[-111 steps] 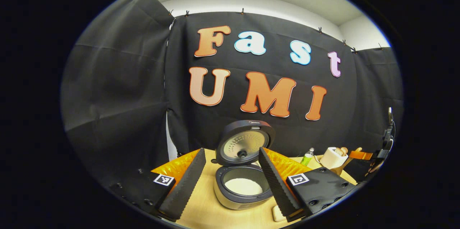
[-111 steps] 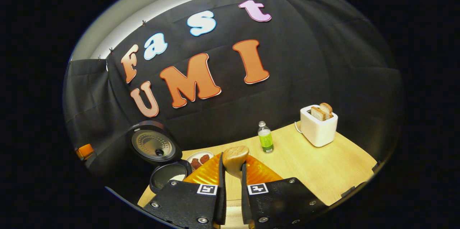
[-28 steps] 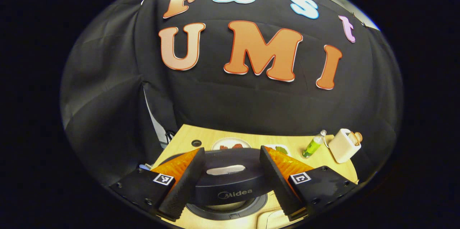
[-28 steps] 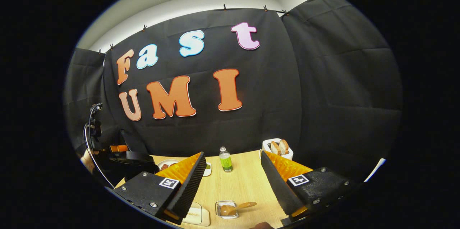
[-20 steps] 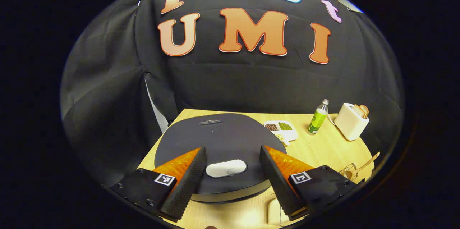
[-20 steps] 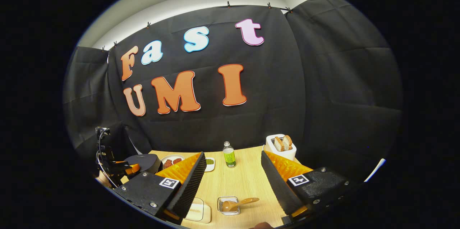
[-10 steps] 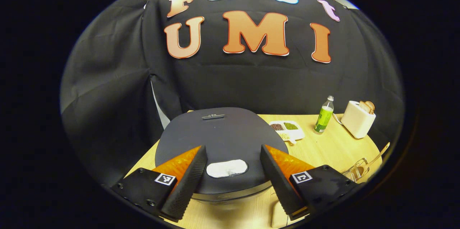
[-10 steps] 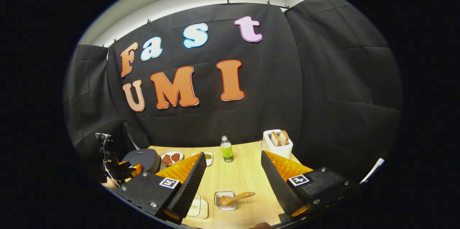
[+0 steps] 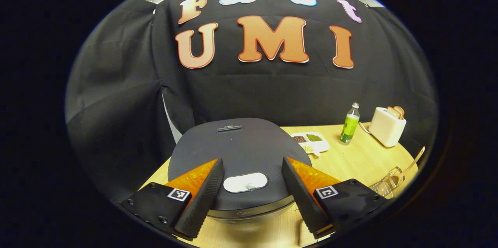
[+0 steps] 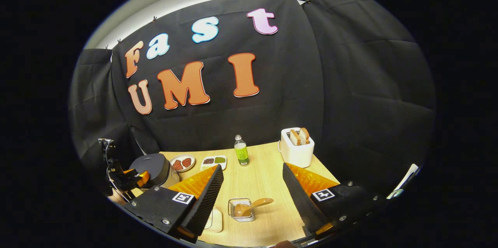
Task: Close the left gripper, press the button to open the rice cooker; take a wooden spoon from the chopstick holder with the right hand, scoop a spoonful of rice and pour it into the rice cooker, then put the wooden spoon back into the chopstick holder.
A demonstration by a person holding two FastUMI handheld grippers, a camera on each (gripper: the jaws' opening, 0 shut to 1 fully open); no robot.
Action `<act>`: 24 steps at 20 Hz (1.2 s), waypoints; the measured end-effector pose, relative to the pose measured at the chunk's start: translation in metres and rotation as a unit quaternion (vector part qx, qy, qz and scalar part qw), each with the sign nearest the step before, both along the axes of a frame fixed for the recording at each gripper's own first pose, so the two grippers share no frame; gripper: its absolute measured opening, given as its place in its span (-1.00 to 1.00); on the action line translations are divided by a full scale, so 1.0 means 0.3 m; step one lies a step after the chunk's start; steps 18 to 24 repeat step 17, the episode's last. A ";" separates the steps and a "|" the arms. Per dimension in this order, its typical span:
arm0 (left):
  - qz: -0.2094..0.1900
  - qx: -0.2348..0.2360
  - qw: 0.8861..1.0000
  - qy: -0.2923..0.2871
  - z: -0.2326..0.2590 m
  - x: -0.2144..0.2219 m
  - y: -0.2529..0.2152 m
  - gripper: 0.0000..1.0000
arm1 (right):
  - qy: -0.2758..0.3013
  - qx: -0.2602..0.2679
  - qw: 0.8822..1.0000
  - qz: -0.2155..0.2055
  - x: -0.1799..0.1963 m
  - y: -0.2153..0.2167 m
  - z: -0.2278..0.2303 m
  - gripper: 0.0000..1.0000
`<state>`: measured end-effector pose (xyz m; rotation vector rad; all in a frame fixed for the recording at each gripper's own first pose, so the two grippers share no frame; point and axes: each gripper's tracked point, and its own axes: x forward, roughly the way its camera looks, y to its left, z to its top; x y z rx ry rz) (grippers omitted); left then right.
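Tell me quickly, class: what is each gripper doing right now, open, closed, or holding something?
Left gripper: open, fingers apart above the rice cooker, holding nothing.
Right gripper: open and empty; the wooden spoon sits in the chopstick holder.

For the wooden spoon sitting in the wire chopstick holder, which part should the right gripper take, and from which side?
Judging by its pose, the wooden spoon is best gripped on its handle, from above. The bowl sits inside the wire chopstick holder, while the handle leans out over the rim, free of the wire. The right gripper is open.
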<state>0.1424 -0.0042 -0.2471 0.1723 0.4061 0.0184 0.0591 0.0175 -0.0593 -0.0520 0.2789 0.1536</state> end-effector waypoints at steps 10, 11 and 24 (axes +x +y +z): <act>0.017 -0.041 0.992 -0.116 0.696 -0.146 0.000 0.87 | -0.077 -0.034 0.995 0.059 0.059 0.151 0.237 0.89; 0.018 -0.044 0.990 -0.136 0.782 -0.170 -0.001 0.94 | -0.085 -0.035 0.994 0.066 0.062 0.174 0.266 0.89; 0.043 -0.063 0.975 -0.208 1.131 -0.339 0.010 0.87 | -0.105 -0.016 0.989 0.106 0.055 0.276 0.386 0.90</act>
